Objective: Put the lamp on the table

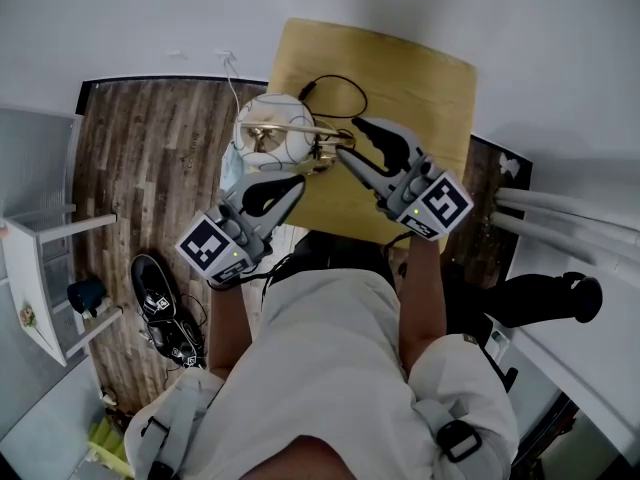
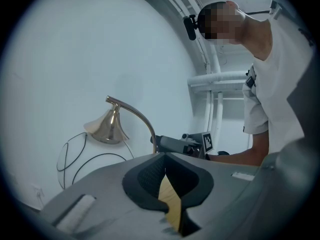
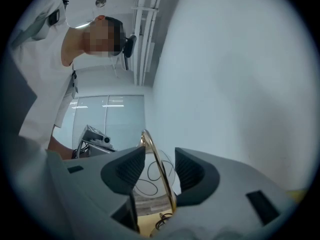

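Note:
A brass lamp [image 1: 300, 128] with a clear glass globe [image 1: 270, 138] stands at the left edge of the light wooden table [image 1: 420, 88]. Its black cord [image 1: 335, 86] loops across the tabletop. My right gripper [image 1: 350, 140] is open, and the lamp's curved brass arm [image 3: 161, 176] runs between its jaws without either pad pressing on it. My left gripper [image 1: 293, 181] is shut with nothing in it, just in front of the globe. In the left gripper view the brass shade [image 2: 106, 128] and curved arm rise beyond the left gripper [image 2: 165, 159], with the right gripper [image 2: 181, 145] behind them.
A white wall lies behind the table. A pair of black shoes [image 1: 160, 303] sits on the dark wood floor at the left, beside a white shelf unit [image 1: 45, 268]. White pipes [image 1: 565, 218] run along the right. The person's legs fill the lower middle.

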A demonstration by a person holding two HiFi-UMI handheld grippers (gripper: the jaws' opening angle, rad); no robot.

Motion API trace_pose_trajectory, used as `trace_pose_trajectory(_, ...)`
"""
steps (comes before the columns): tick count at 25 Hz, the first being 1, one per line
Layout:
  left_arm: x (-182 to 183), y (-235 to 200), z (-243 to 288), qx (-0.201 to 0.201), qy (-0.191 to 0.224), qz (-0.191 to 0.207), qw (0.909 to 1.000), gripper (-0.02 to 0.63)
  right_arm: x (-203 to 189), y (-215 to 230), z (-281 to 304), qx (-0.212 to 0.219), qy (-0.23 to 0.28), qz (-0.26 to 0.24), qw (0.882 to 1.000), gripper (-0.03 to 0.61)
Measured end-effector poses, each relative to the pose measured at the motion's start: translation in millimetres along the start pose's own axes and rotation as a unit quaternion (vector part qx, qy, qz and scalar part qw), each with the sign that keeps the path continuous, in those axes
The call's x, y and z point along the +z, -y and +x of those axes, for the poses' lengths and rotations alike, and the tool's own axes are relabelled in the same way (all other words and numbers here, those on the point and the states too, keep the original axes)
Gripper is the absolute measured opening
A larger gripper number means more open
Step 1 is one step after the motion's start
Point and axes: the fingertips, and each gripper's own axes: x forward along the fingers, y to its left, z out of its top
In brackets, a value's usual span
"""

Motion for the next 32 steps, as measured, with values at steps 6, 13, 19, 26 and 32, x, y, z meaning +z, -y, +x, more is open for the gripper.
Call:
trace_pose_trajectory(6, 10, -8, -8, 0.008, 0.012, -0.002, 0.9999, 0.000, 13, -21, -3, 0.004, -0.002, -0.018, 1.000, 0.155)
trace_pose_trajectory(13, 22, -8, -17, 0.044, 0.029, -0.002, 0.9986, 0.000, 21, -47, 1, 0.018, -0.005, -0.018, 1.000, -0.006)
trace_pose_trajectory(19, 41, -8, -26, 0.076, 0.047, 0.009, 0.9960, 0.000, 37, -62, 9, 0.020, -0.015, -0.015, 1.000, -0.006)
trace_pose_trajectory(26, 38, -7, -40, 0.091, 0.047, 0.008, 0.9947, 0.000, 38, -71, 7, 0.012, 0.001, 0.029, 1.000, -0.006)
trace_pose_trajectory(32, 28, -6, -43, 0.091, 0.044, -0.003, 0.9949, 0.000, 31, -72, 7, 0.007, -0.005, 0.037, 0.999, -0.003)
